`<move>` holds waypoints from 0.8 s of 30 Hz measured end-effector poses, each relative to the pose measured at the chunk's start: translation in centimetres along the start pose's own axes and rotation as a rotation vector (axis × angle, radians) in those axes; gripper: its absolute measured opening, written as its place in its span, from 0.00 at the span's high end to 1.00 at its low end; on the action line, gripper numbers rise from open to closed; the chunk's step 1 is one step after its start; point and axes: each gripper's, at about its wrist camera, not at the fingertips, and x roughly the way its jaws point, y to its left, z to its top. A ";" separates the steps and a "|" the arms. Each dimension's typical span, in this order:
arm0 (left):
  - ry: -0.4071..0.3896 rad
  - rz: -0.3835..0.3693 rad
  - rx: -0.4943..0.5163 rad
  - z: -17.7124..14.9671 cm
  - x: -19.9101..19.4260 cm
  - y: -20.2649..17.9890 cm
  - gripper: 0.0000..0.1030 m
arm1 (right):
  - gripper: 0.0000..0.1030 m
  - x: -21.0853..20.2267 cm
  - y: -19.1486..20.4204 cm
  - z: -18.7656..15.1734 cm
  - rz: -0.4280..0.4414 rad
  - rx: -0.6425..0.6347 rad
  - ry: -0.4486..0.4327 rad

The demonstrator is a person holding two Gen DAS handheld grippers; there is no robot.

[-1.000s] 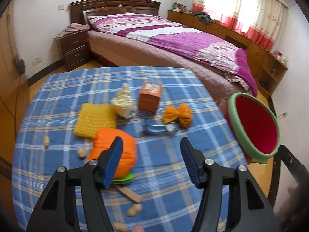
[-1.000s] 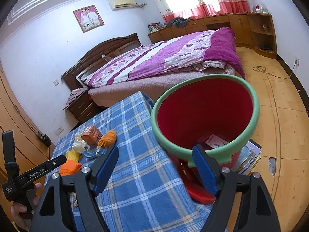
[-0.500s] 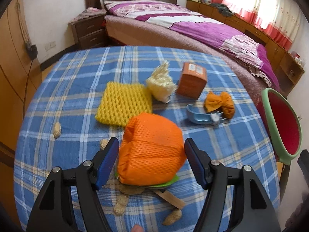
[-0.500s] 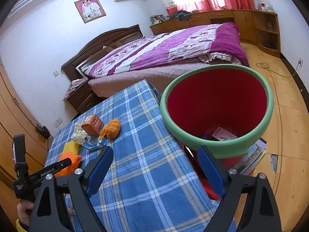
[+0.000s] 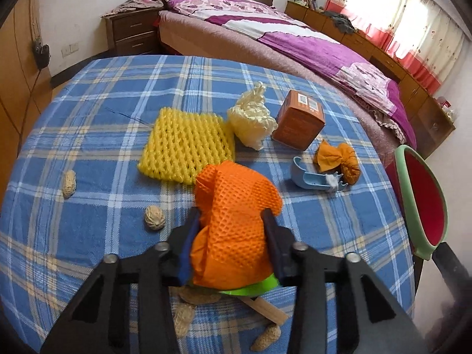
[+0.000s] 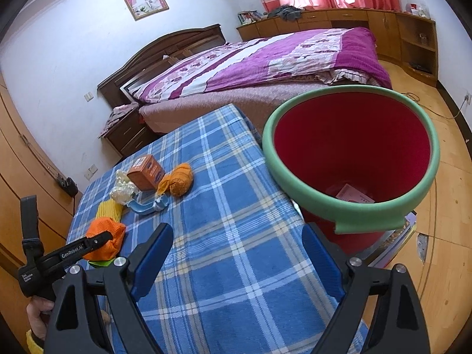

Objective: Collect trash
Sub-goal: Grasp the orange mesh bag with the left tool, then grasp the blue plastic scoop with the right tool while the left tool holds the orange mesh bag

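The left claw (image 5: 233,221) has just been closing, and its 2 blue-padded jaws now press on either side of an orange foam net (image 5: 234,221), which bulges up between them. The net sits low over the tabletop (image 5: 103,88), a surface covered in blue plaid cloth, above a green scrap (image 5: 253,287) and a flat wooden stick (image 5: 270,312). From the right wrist view the same claw (image 6: 101,243) shows at the left edge, clamped on the orange bundle (image 6: 109,233), with a hand (image 6: 38,312) gripping its handle.

Farther along the cloth lie a yellow foam net (image 5: 185,144), a pale crumpled foam net (image 5: 252,118) touching its far corner, and an orange carton (image 5: 301,119) just beside that. A light blue plastic piece (image 5: 309,175) lies near the carton, touching a twisted orange wrapper (image 5: 339,159). Peanut shells are scattered on the near side: 1 at the left (image 5: 69,183), 1 rounder (image 5: 153,217), and several more close under the claw, partly hidden.

The right claw (image 6: 237,258) hangs wide with nothing between its jaws, over the tabletop edge. Just past that edge stands a red bucket (image 6: 354,153) with a green rim; something pale, possibly a card or a packet, lies at its bottom (image 6: 355,196). A bed (image 6: 280,59) with a purple quilt fills the room behind.
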 end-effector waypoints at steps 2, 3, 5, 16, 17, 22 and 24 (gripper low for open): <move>-0.009 -0.023 -0.013 0.2 -0.4 0.2 0.72 | 0.12 0.2 0.3 0.0 0.005 -0.007 0.006; -0.014 -0.034 -0.018 0.2 -0.6 0.3 0.75 | 0.12 0.3 0.5 0.0 0.007 -0.011 0.008; -0.029 -0.055 -0.029 0.4 -1.2 0.5 0.78 | 0.12 0.5 1.0 0.0 0.013 -0.022 0.015; -0.165 -0.073 -0.088 1.1 -5.2 2.8 0.81 | 0.12 3.2 5.6 0.1 0.075 -0.102 0.083; -0.176 -0.059 -0.095 1.2 -5.3 3.2 0.81 | 0.12 3.8 6.2 0.1 0.081 -0.107 0.098; -0.202 0.000 -0.140 1.5 -5.3 5.5 0.81 | 0.12 5.9 8.9 -0.5 0.089 -0.145 0.154; -0.205 0.021 -0.158 1.4 -5.1 6.4 0.81 | 0.10 6.8 9.9 -0.6 0.083 -0.166 0.163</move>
